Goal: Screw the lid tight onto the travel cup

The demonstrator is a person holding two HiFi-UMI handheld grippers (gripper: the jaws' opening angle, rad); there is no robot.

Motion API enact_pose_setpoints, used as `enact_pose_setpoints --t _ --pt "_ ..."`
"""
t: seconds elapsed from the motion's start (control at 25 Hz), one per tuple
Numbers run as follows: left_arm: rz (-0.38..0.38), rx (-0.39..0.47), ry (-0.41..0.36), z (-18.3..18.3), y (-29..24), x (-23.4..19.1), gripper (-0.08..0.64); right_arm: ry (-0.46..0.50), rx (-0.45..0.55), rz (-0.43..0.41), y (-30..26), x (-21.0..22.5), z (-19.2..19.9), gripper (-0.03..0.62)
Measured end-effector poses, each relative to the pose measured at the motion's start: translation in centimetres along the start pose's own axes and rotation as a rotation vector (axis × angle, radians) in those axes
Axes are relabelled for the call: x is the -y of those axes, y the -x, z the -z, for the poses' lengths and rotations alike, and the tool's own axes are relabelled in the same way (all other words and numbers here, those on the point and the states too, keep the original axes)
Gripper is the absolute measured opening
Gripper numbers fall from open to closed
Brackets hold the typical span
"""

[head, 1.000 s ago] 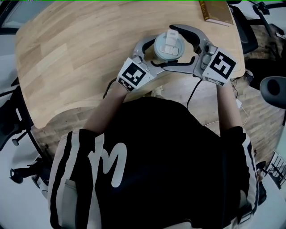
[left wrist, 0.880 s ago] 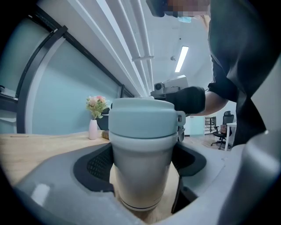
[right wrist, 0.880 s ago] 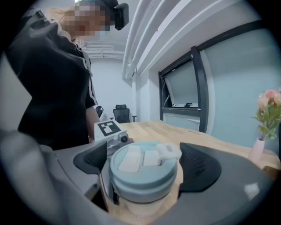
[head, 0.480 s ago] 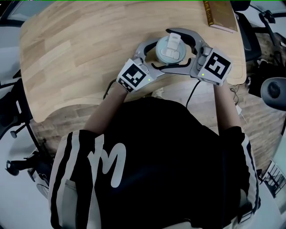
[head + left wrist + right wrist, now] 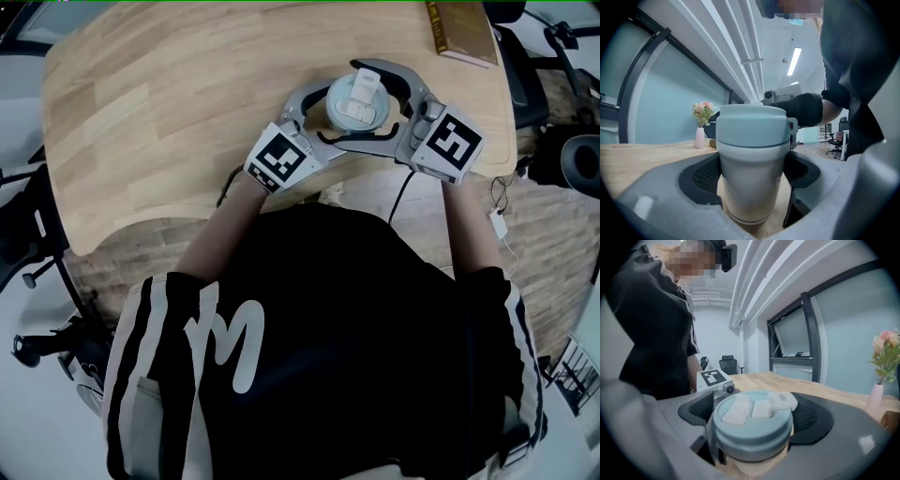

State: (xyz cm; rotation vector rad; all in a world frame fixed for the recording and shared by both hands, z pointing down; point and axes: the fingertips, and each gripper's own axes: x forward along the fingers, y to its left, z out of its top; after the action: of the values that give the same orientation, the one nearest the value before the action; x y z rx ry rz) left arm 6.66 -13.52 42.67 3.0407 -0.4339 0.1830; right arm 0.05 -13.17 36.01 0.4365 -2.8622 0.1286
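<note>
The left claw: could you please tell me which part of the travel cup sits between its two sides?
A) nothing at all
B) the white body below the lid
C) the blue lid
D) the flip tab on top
B: in the left gripper view the left claw closes on the white body of the cup, with the lid above it.

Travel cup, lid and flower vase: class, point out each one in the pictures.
travel cup [image 5: 752, 183], left gripper view, middle of its pale body.
lid [image 5: 753, 416], right gripper view, its top face.
vase [image 5: 700, 138], left gripper view, its body.
</note>
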Motion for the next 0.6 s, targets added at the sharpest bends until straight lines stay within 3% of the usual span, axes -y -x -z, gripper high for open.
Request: enact_pose_setpoints --t 0.6 --pt "-0.012 0.001 -0.005 0.18 0.1 0.08 0.411 -0.022 0.007 0.157 0.21 0.78 0.81 0.502"
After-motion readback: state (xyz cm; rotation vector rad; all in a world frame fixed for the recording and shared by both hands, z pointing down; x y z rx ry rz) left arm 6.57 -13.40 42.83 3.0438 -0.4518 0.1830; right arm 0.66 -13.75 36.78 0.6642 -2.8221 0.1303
